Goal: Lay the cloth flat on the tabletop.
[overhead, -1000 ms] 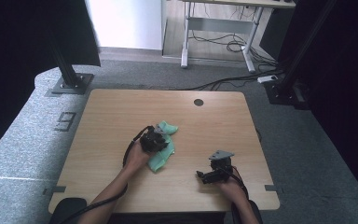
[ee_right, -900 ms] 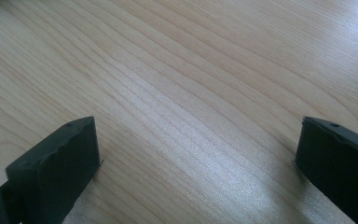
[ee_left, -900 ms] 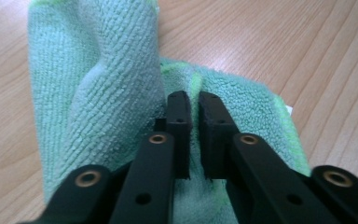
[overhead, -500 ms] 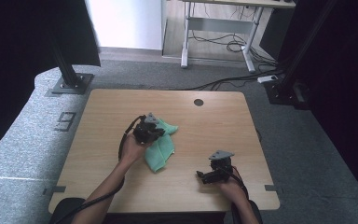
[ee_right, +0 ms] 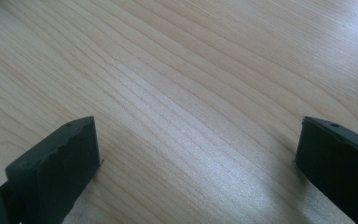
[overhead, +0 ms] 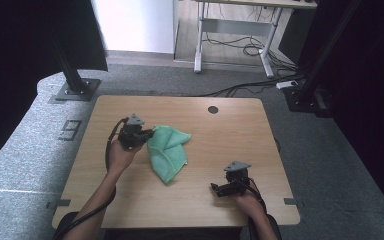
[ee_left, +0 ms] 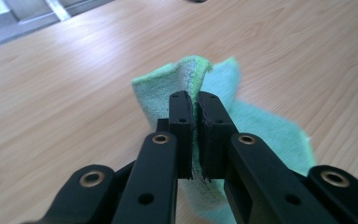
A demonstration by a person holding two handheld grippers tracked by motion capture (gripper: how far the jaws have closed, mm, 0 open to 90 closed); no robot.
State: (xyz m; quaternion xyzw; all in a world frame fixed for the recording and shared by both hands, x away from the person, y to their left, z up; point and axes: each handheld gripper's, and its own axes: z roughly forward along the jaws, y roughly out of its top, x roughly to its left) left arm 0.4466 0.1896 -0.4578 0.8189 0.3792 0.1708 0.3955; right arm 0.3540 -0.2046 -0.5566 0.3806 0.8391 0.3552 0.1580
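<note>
A green microfibre cloth (overhead: 170, 152) lies crumpled at the middle of the wooden table (overhead: 220, 130). My left gripper (overhead: 149, 134) is shut on the cloth's upper left edge and holds that edge raised off the wood. In the left gripper view the two black jaws (ee_left: 195, 100) pinch a fold of the cloth (ee_left: 265, 128), and the rest of it trails down behind them. My right gripper (overhead: 217, 189) rests near the front right of the table. Its jaws (ee_right: 198, 128) stand wide open over bare wood.
A round cable hole (overhead: 213, 109) sits near the table's far edge. Black stand bases (overhead: 75, 90) flank the far corners on the grey floor. A desk frame with cables (overhead: 235, 40) stands well beyond the table.
My left gripper has moved left and away from me, rising with the cloth's edge in it, and the cloth has been drawn out longer. The right gripper has stayed put.
</note>
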